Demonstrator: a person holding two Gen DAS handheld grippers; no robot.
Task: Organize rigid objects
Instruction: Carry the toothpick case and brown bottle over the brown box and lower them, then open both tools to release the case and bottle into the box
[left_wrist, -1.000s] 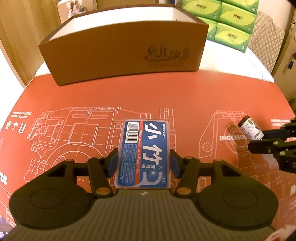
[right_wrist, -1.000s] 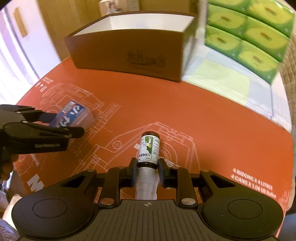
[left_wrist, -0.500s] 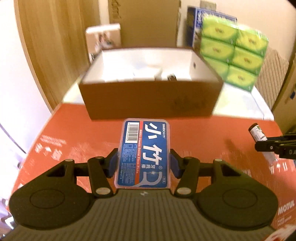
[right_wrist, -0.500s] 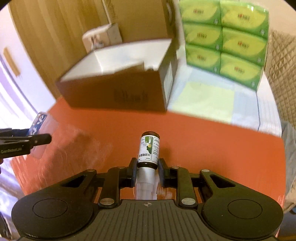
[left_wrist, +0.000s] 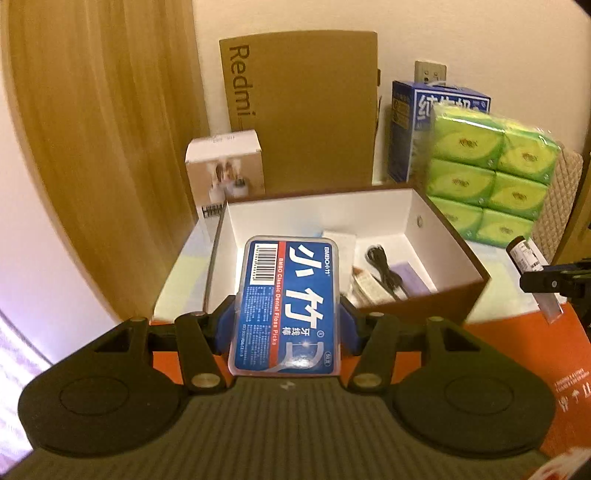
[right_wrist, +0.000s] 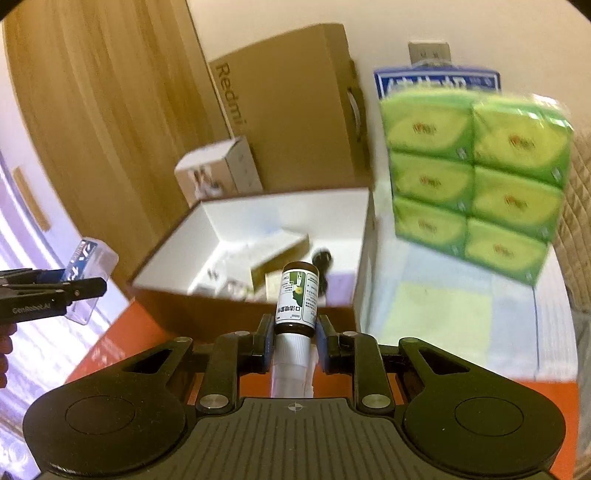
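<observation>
Here, left gripper (left_wrist: 288, 325) jaws clamped on a blue floss pick case (left_wrist: 290, 302), right gripper (right_wrist: 294, 341) jaws clamped on a small brown bottle (right_wrist: 297, 299), both raised before an open brown box (left_wrist: 458, 266).

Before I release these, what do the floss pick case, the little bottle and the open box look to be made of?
Floss pick case: clear, glossy rigid plastic, with see-through edges around a blue printed label. Bottle: dark brown body, glass or plastic, hard to tell, with a glossy paper label and a white, likely plastic cap end. Open box: matte brown cardboard with a white lining, going by its thin, stiff walls.
</observation>
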